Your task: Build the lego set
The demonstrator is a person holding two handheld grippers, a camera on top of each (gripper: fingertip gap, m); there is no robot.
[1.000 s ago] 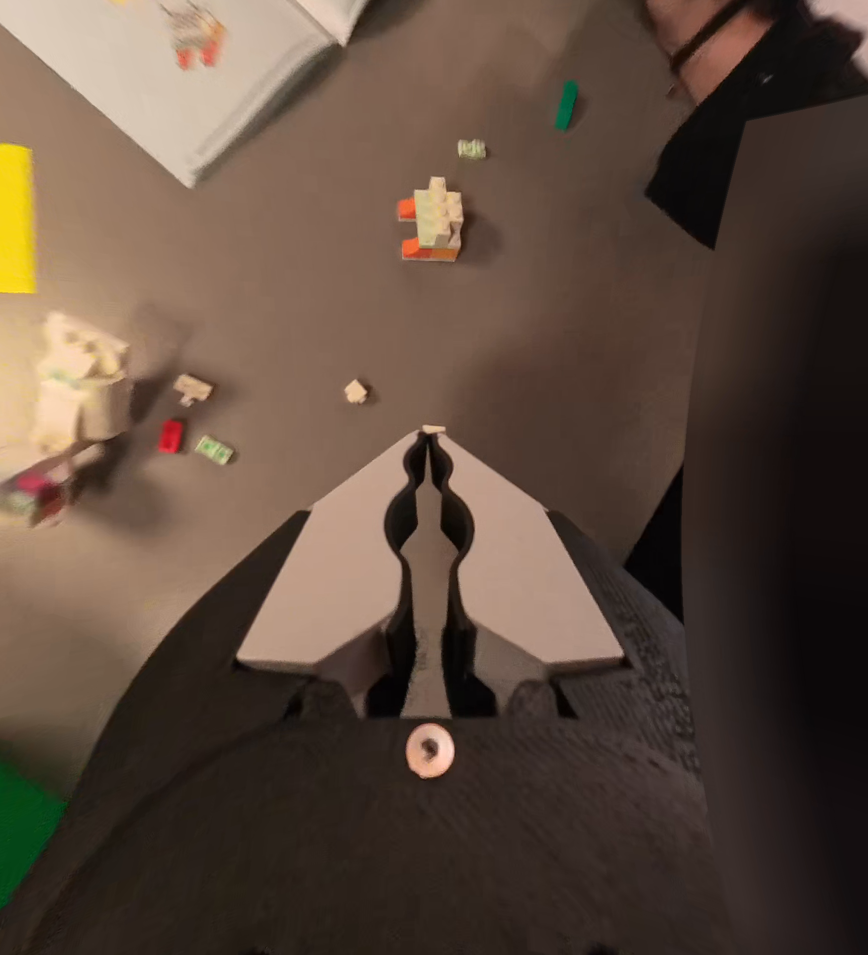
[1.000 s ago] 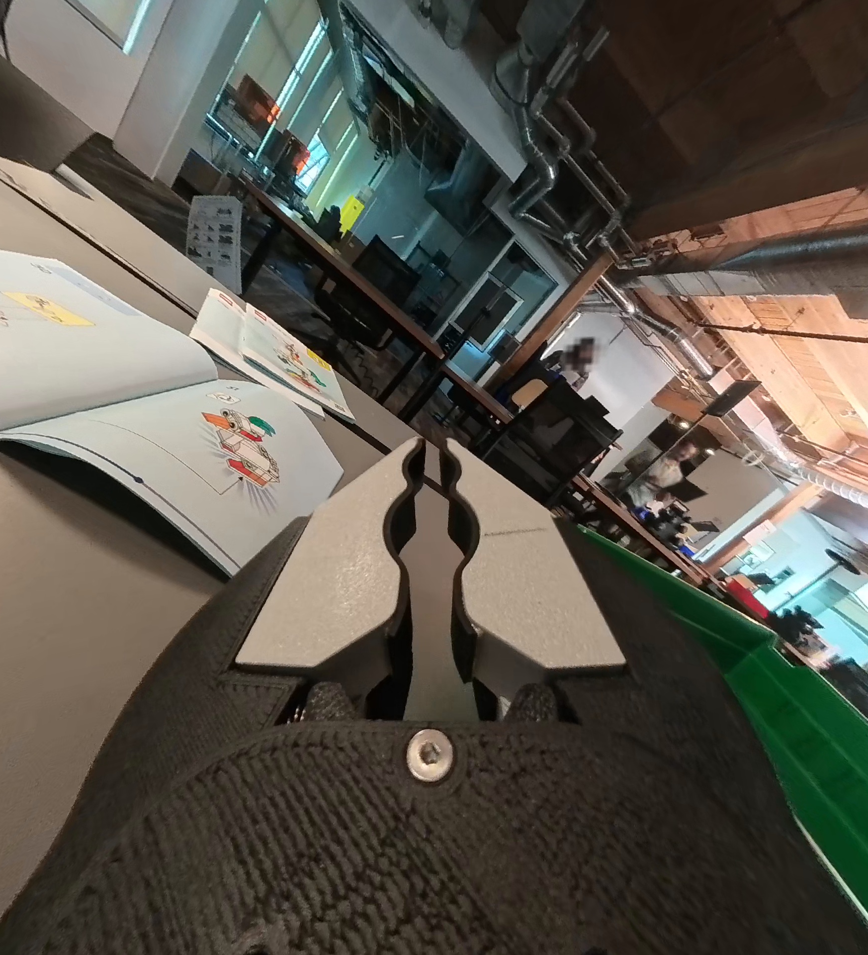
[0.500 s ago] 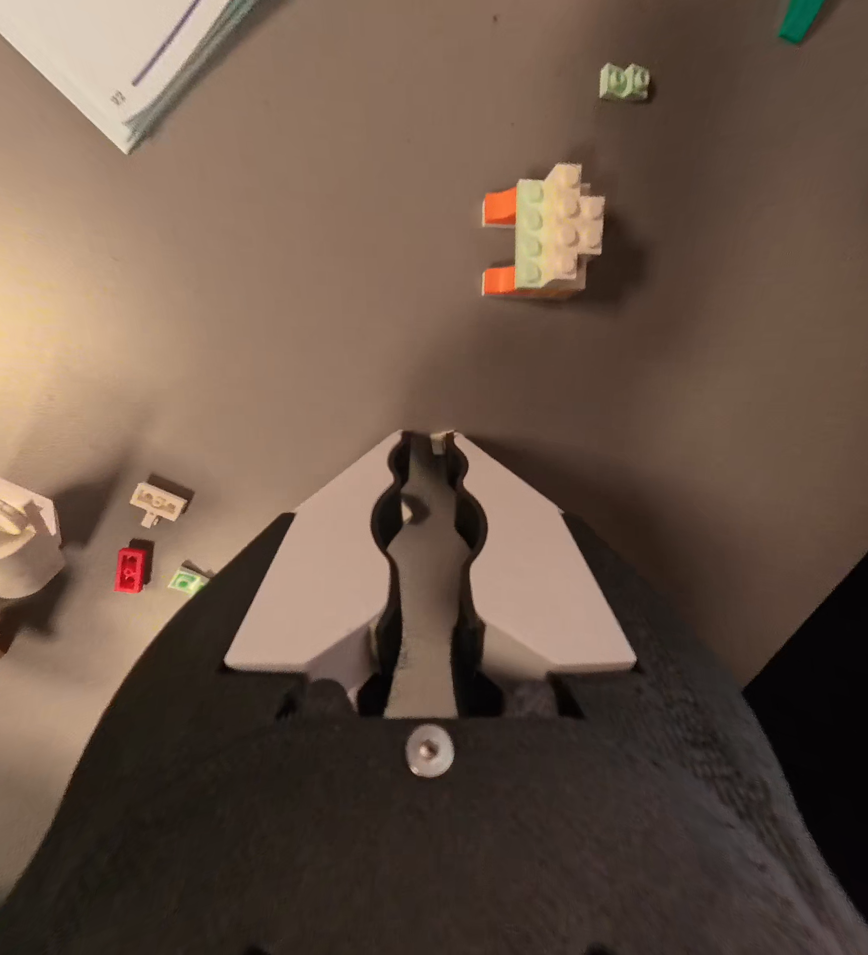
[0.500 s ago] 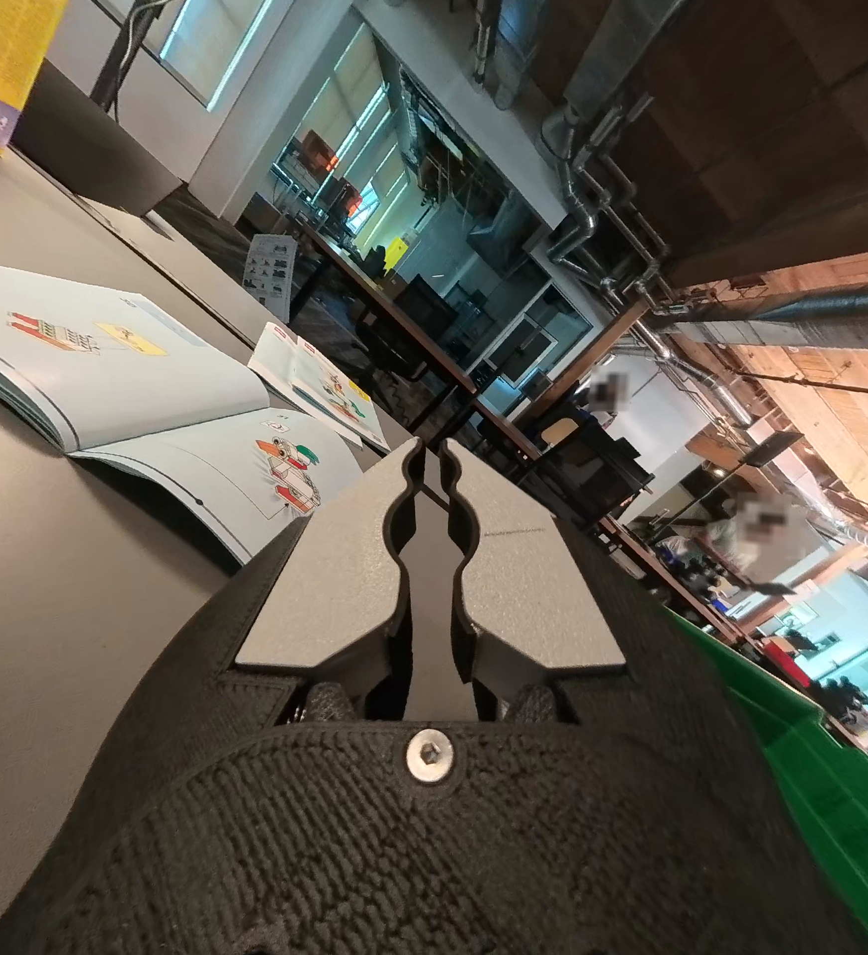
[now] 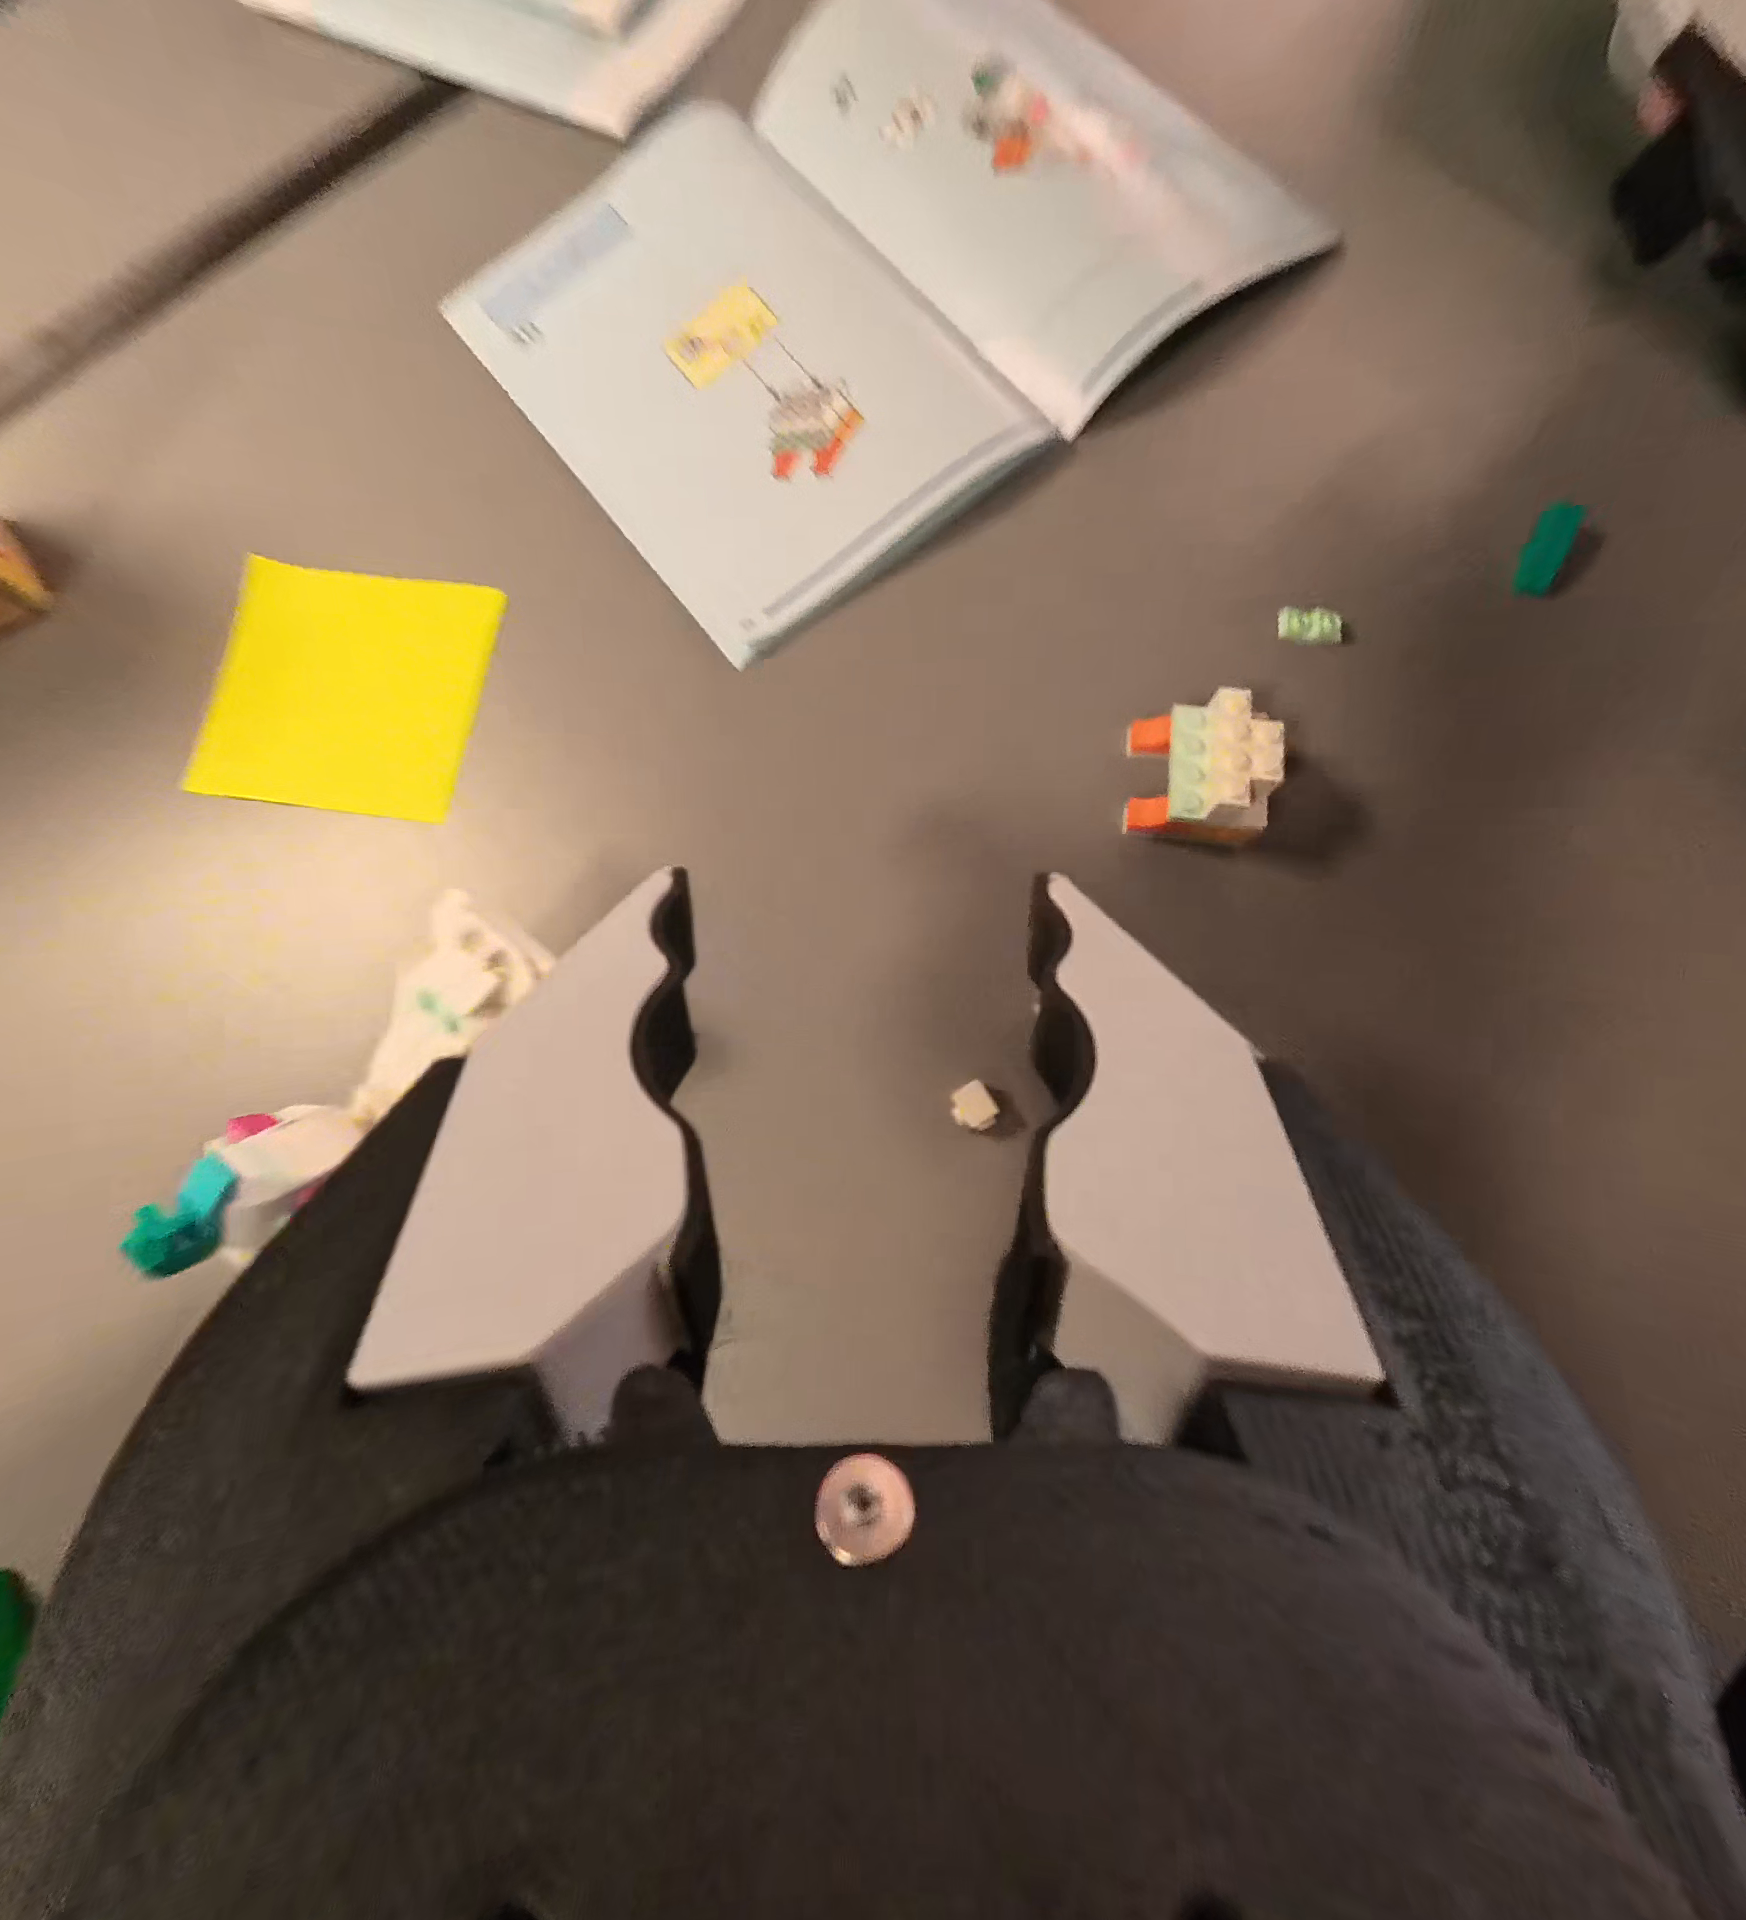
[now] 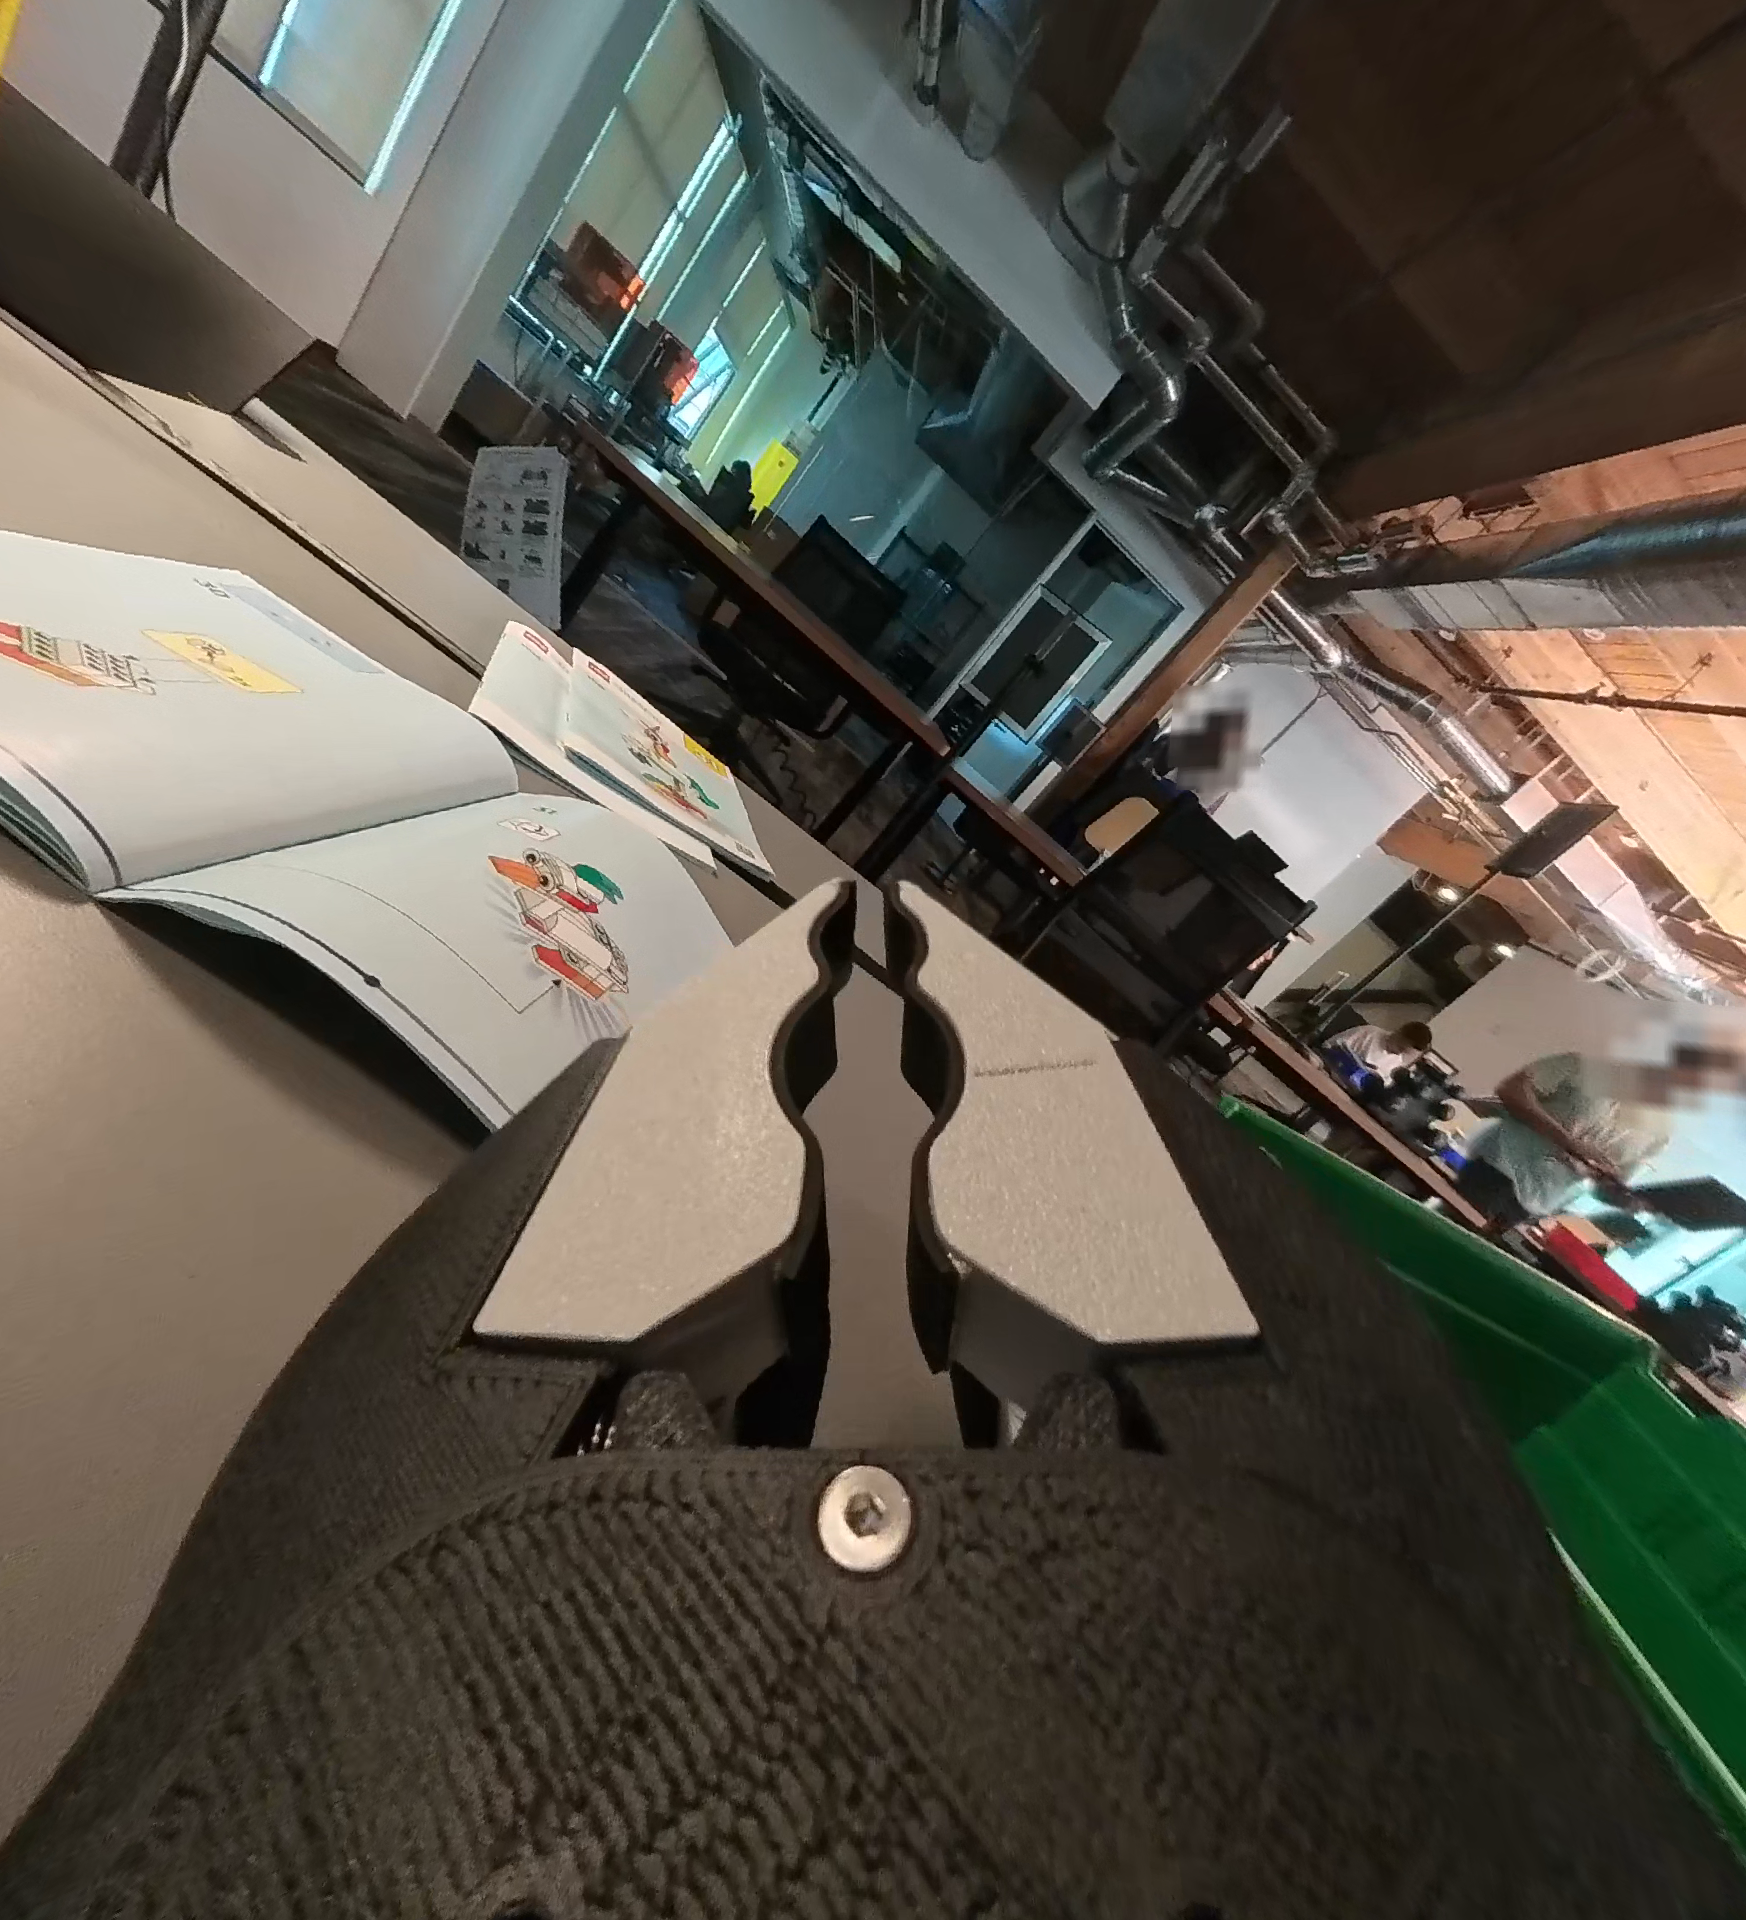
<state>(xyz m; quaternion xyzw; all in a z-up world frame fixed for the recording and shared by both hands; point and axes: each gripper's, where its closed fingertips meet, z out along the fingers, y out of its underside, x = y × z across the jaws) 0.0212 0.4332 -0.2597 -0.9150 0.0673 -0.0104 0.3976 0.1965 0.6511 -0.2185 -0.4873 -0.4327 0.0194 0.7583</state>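
Observation:
My left gripper (image 5: 858, 883) is open and empty, held above the grey table. A small white piece (image 5: 973, 1103) lies on the table between its fingers, close to the right finger. A small white, mint and orange build (image 5: 1207, 764) stands ahead to the right. A mint piece (image 5: 1308, 624) and a dark green brick (image 5: 1549, 548) lie beyond it. A larger white build with teal and pink parts (image 5: 433, 1018) lies to the left, partly hidden by the left finger. My right gripper (image 6: 869, 888) is shut on nothing, low over the table, pointing across the room.
An open instruction book (image 5: 879, 343) lies ahead and also shows in the right wrist view (image 6: 225, 748), with a second booklet (image 6: 640, 758) behind it. A yellow sheet (image 5: 344, 691) lies to the left. A green bin (image 6: 1627, 1455) stands on the right. Left tips to right tips: about 30 cm. My right gripper's tips are some 15 cm from the dark green brick (image 5: 1549, 548).
My left gripper has opened wide and pulled back from the table; the small white piece that was at its tips is no longer held. The right gripper has barely moved.

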